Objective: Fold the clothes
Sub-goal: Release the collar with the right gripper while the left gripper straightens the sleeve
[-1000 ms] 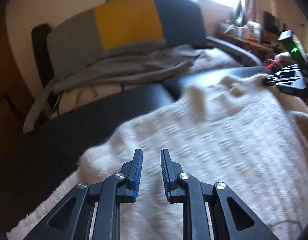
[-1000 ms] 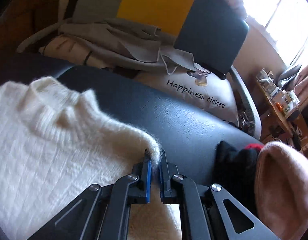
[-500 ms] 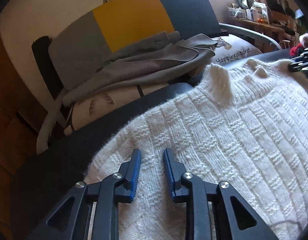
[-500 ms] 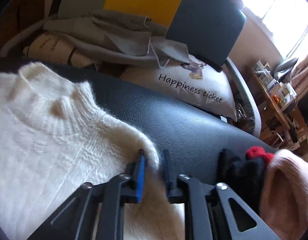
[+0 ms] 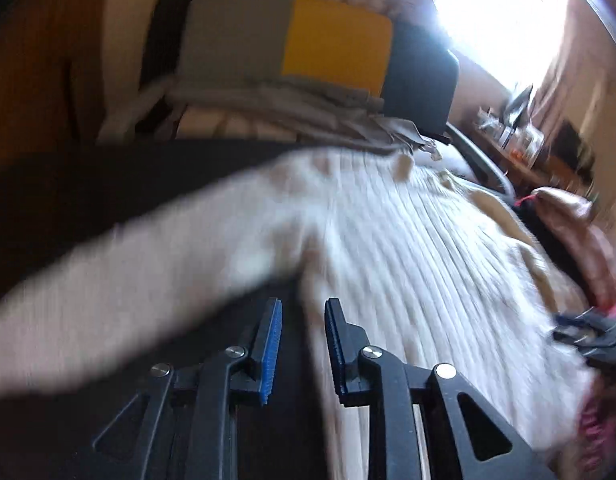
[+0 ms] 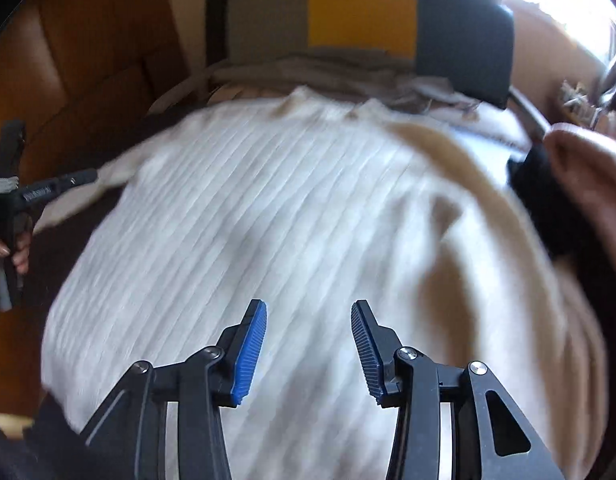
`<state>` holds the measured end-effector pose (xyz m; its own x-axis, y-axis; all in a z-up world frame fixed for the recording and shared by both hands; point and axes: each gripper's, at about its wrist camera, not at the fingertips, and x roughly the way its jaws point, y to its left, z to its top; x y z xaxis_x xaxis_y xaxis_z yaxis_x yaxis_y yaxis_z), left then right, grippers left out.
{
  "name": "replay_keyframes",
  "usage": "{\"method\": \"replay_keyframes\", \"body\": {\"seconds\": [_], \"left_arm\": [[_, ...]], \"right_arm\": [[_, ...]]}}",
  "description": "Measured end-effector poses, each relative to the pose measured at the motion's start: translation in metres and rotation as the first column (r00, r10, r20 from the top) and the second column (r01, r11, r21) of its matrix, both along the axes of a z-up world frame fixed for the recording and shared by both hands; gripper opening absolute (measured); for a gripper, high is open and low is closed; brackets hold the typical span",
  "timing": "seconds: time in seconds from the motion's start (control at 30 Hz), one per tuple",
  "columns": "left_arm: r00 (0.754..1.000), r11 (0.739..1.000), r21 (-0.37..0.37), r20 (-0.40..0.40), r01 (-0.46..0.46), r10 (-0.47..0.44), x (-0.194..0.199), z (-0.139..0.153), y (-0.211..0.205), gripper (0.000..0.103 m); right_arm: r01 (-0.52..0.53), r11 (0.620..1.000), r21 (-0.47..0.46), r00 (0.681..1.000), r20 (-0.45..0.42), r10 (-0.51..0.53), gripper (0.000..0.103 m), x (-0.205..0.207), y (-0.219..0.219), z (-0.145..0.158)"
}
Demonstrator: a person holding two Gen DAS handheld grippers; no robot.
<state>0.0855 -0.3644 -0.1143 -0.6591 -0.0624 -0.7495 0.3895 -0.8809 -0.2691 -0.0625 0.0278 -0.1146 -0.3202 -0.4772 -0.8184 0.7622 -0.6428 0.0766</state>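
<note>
A white ribbed knit sweater lies spread front-up on a black padded surface, blurred by motion. One sleeve stretches out to the left. My left gripper hovers where that sleeve meets the body, its jaws a narrow gap apart and pinching nothing. My right gripper hangs over the sweater body; its jaws are opening, with nothing between them. The left gripper, held by a hand, shows at the left edge of the right wrist view. The right gripper shows at the right edge of the left wrist view.
A grey, yellow and dark blue cushion stands behind, with crumpled grey clothes in front of it. A pink garment and a black item lie right of the sweater. Brown wood flooring is on the left.
The right gripper let go of the sweater's shoulder corner and its jaws spread. Both grippers drew back from the collar end towards the sweater's lower part, the left one to the sleeve.
</note>
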Motion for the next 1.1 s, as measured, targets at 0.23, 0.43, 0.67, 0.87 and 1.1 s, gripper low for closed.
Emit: {"method": "replay_keyframes", "body": {"seconds": [0.23,0.43,0.67,0.87,1.1], "left_arm": [[0.997,0.993,0.113,0.058,0.035,-0.042,0.079,-0.033,0.053,0.025],[0.995,0.998,0.052,0.090,0.032,-0.037,0.079,-0.043,0.093,0.023],[0.987,0.999,-0.034,0.157,-0.035,0.040,0.081,-0.038,0.066,0.006],[0.988,0.999,0.027,0.154,0.022,-0.026,0.089,-0.028,0.062,0.012],[0.991,0.983,-0.155,0.077,-0.099,0.112,0.072,0.008,0.009,0.017]], "right_arm": [[0.057,0.998,0.000,0.998,0.028,-0.057,0.048,0.054,0.026,-0.027],[0.125,0.991,-0.039,0.992,0.033,-0.124,0.052,0.058,0.048,-0.031],[0.131,0.991,-0.024,0.991,0.036,-0.130,0.053,0.062,0.046,-0.029],[0.095,0.995,-0.020,0.995,0.013,-0.095,0.061,0.072,0.041,-0.031],[0.081,0.996,-0.029,0.996,0.030,-0.080,0.060,0.062,0.027,-0.012]]}}
